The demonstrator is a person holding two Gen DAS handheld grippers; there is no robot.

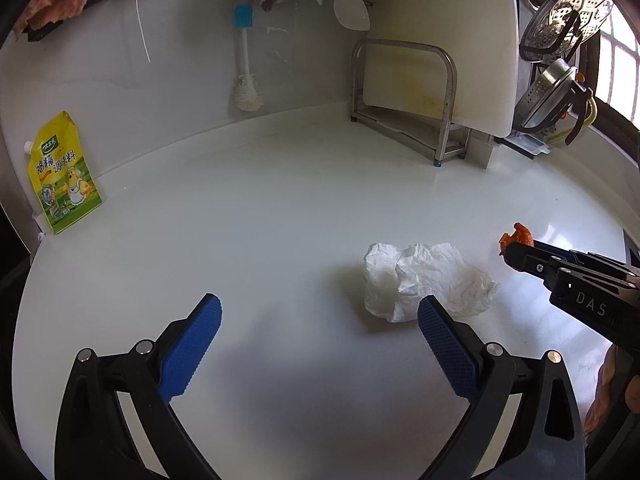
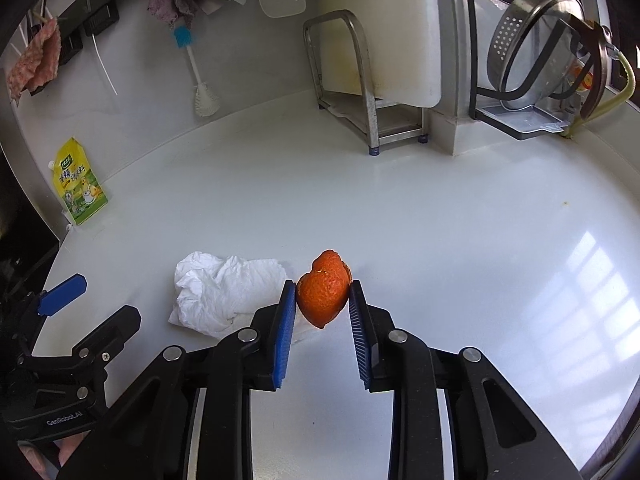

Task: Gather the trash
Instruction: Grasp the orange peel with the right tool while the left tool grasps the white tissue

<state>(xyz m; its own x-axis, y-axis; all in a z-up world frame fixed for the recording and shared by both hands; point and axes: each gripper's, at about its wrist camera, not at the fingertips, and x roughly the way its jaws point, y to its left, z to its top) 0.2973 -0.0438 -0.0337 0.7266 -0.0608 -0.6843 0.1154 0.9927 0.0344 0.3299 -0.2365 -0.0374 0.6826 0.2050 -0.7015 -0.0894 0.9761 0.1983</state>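
Note:
A crumpled white tissue (image 1: 424, 282) lies on the white counter, just ahead of my left gripper's right finger. My left gripper (image 1: 320, 312) is open and empty, hovering low before the tissue. My right gripper (image 2: 323, 292) is shut on an orange peel (image 2: 325, 288) and holds it above the counter beside the tissue (image 2: 224, 290). In the left wrist view the right gripper (image 1: 516, 246) enters from the right with the peel (image 1: 518, 236) at its tips. In the right wrist view the left gripper (image 2: 64, 294) shows at the lower left.
A yellow seasoning pouch (image 1: 62, 174) leans on the back wall at the left. A metal rack (image 1: 404, 100) with a white cutting board (image 1: 444, 44) stands at the back. A dish rack with metal strainers (image 2: 536, 48) stands at the far right. Brush and cloths hang on the wall.

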